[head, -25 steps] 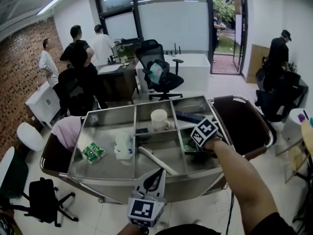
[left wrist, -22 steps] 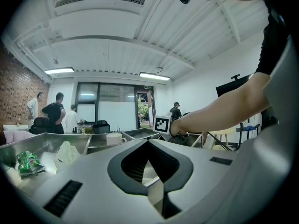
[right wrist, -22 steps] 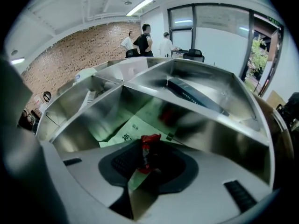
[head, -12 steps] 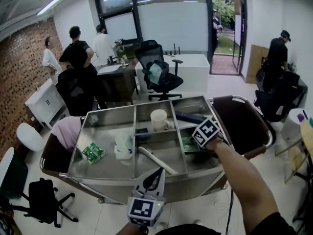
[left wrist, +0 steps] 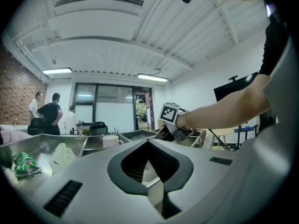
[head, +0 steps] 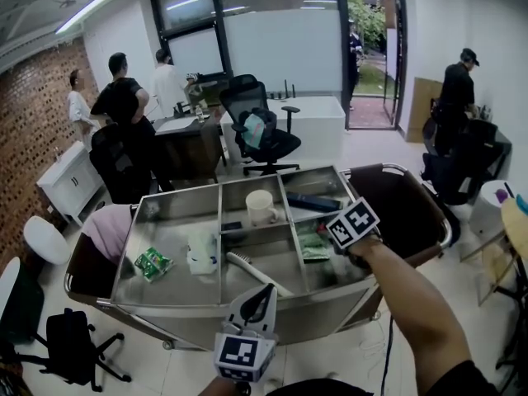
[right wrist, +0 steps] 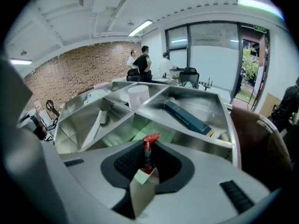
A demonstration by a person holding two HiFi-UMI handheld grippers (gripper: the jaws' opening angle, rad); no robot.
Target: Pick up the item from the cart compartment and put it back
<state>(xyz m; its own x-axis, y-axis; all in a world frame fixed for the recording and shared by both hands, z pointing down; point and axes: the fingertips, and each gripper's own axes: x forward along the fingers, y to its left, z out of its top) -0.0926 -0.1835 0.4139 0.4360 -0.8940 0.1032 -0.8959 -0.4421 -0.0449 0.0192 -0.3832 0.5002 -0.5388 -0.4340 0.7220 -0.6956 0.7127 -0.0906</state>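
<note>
At 3 o'clock on the stainless-steel compartment cart (head: 196,318), my right tongs (right wrist: 149,146) hang over the near right compartment. Their jaws have just been closing and now pinch a thin sachet with a red end and pale green base (right wrist: 147,154) at the tips, held above that compartment. A flat green packet (head: 312,246) lies below it. At 6 o'clock, my left tongs (head: 266,291) sit at the near rim, jaws pressed together on nothing. At 12 o'clock stands 1 white ceramic mug (head: 261,207). At 1 o'clock lies 1 dark blue oblong box (head: 313,201).
</note>
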